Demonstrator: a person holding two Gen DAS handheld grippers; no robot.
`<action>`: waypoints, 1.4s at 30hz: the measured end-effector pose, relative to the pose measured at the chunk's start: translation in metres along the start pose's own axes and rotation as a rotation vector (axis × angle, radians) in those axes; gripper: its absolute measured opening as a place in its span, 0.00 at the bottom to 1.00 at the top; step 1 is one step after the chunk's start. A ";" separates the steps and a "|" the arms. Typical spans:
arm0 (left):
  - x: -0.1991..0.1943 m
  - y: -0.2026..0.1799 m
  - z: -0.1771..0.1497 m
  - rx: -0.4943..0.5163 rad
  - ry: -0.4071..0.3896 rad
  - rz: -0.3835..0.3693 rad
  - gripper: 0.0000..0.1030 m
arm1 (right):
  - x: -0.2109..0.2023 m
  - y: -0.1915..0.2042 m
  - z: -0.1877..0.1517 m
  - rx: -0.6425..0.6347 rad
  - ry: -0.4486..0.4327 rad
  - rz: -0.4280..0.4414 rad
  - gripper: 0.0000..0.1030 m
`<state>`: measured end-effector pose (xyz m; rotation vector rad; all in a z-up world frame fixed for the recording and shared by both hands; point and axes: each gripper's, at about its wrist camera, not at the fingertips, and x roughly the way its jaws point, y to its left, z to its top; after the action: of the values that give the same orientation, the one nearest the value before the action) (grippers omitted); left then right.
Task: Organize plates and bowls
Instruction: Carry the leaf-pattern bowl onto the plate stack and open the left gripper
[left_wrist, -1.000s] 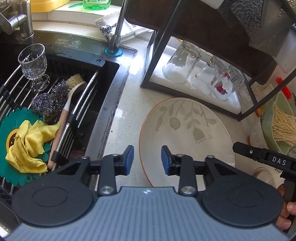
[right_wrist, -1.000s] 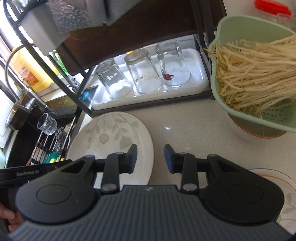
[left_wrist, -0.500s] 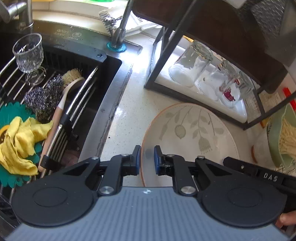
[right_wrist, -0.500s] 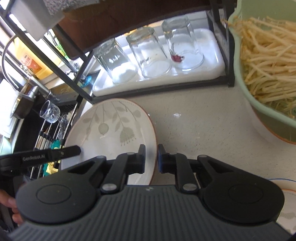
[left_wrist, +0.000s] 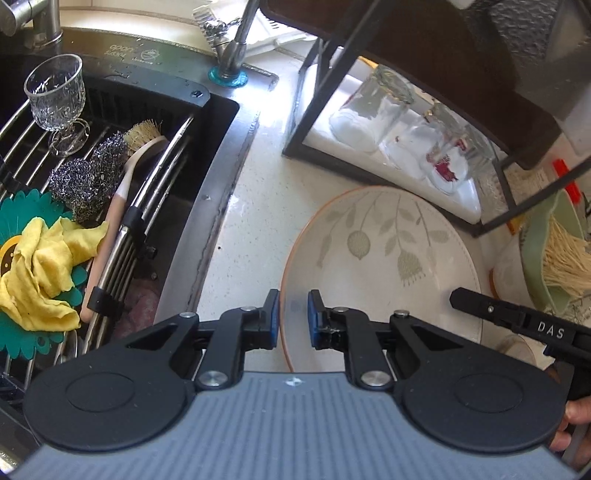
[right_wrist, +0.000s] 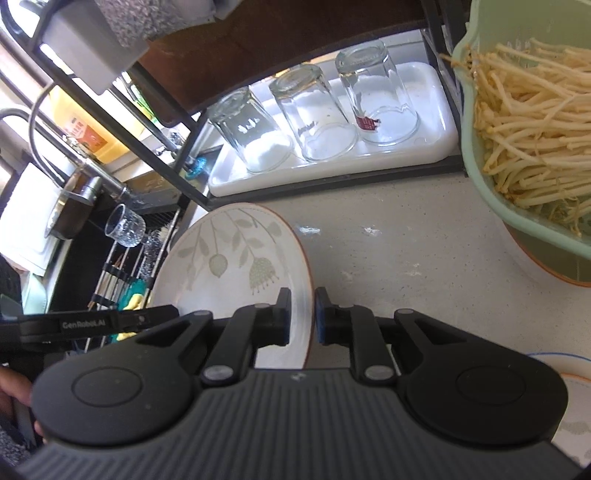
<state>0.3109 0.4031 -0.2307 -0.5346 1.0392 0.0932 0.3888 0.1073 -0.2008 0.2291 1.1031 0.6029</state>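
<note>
Ahead of the jaws and to the right, three upturned glasses (right_wrist: 314, 110) on a white tray (right_wrist: 436, 147) under a black wire rack (left_wrist: 321, 96). Far right, green colander (right_wrist: 491, 199) heaped with pale sprouts (right_wrist: 535, 122). Off to the left, in the sink: stemmed glass (left_wrist: 55, 96), steel wool (left_wrist: 88, 177), scrub brush (left_wrist: 129, 170), yellow cloth (left_wrist: 40, 266) over a green flower-shaped mat (left_wrist: 22, 332). Beyond, a faucet base (left_wrist: 229, 62)

Right claw (right_wrist: 302, 314) straddling leaf-print plate (right_wrist: 236, 266) rim.
</note>
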 end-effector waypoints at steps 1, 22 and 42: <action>-0.003 -0.001 -0.001 -0.001 0.000 -0.005 0.17 | -0.003 0.000 0.000 0.002 -0.004 0.003 0.16; -0.038 -0.044 -0.028 -0.001 0.072 -0.166 0.17 | -0.099 -0.015 -0.051 0.112 -0.143 -0.046 0.16; -0.009 -0.131 -0.056 0.204 0.234 -0.246 0.17 | -0.167 -0.072 -0.123 0.301 -0.226 -0.173 0.16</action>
<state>0.3039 0.2648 -0.1952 -0.4908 1.1865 -0.2957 0.2517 -0.0599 -0.1606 0.4466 0.9789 0.2476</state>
